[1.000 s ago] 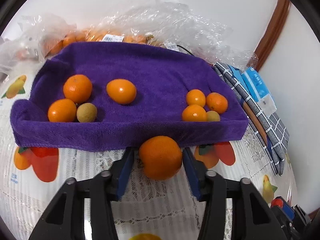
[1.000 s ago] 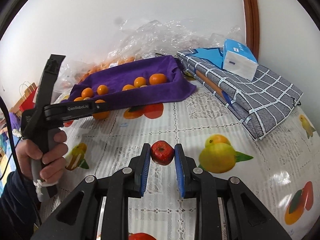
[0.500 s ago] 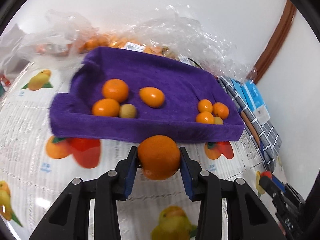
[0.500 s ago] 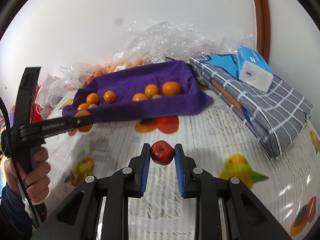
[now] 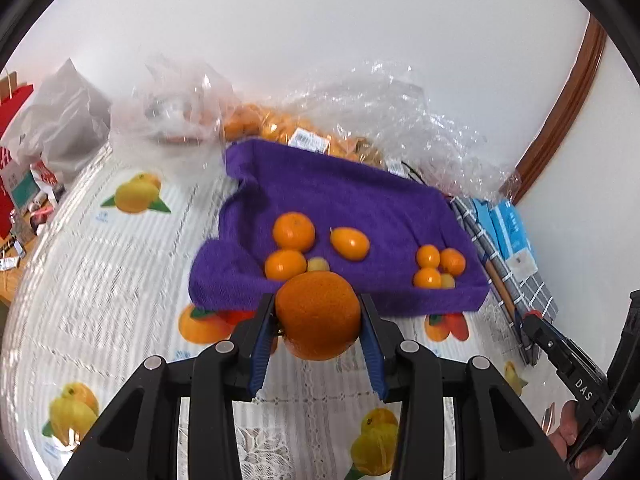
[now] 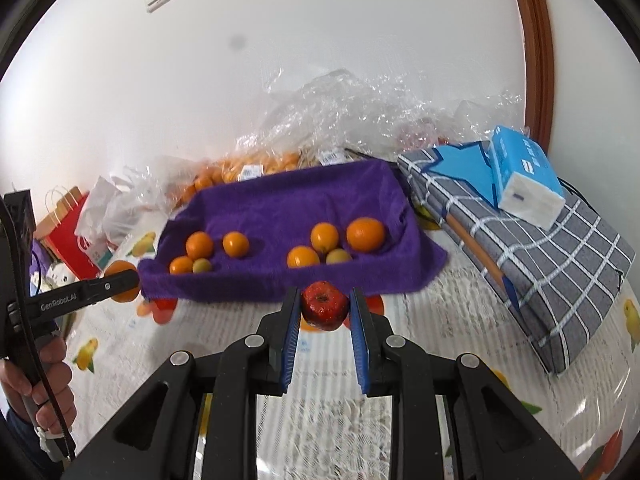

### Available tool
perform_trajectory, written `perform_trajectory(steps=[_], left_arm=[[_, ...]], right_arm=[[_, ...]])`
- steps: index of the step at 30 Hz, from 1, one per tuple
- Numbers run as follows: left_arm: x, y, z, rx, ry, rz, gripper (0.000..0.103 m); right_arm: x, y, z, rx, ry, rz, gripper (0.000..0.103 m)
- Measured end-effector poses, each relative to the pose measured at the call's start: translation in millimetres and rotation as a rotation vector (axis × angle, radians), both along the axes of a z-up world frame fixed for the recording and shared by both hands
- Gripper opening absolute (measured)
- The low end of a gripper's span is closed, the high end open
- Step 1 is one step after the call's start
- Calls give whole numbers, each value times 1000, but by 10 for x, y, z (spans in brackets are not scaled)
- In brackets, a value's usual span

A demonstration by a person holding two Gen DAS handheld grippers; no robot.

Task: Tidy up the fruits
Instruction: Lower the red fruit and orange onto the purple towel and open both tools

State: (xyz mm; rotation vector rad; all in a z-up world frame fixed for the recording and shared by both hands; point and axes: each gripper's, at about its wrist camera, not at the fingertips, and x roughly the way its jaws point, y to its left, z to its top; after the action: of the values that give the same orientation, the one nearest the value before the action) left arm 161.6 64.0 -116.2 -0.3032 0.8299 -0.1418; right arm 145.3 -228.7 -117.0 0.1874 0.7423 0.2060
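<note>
Both hands are loaded up, so this looks like the carry-to-the-tray step. The left gripper (image 5: 318,320) has its fingers closed snug on a big orange (image 5: 318,315), held up off the tablecloth (image 5: 100,280) just in front of the near wall of the purple tray (image 5: 340,196). The right gripper (image 6: 325,312) is clamped on a small red fruit (image 6: 324,305), maybe an apple, with the blue pads pressing both sides, also just short of the tray's front edge. Inside the tray there are already two little clusters: a left group (image 5: 294,246) of oranges plus a pale greenish one, and a right group (image 5: 438,266) of smaller ones. My guess is the orange goes in with the left bunch, since it's lined up right in front of it. The next move needs a lift over that soft towel-covered wall, then a gentle set-down, opening only once the fruit is resting so it doesn't roll into the others. Where the red one belongs I can't tell, there's nothing red in the tray yet.
</note>
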Motion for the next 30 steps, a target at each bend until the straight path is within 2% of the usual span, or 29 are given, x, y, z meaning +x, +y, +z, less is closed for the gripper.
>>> perform_trajectory(steps=[13, 22, 30], left_arm=[[82, 109, 270, -11, -37, 1, 38], [382, 300, 275, 0, -41, 47, 38], [783, 404, 184, 11, -17, 63, 38]], right_arm=[[200, 91, 277, 4, -45, 6, 24], [462, 59, 264, -17, -58, 15, 24], [873, -64, 144, -41, -46, -10, 24]])
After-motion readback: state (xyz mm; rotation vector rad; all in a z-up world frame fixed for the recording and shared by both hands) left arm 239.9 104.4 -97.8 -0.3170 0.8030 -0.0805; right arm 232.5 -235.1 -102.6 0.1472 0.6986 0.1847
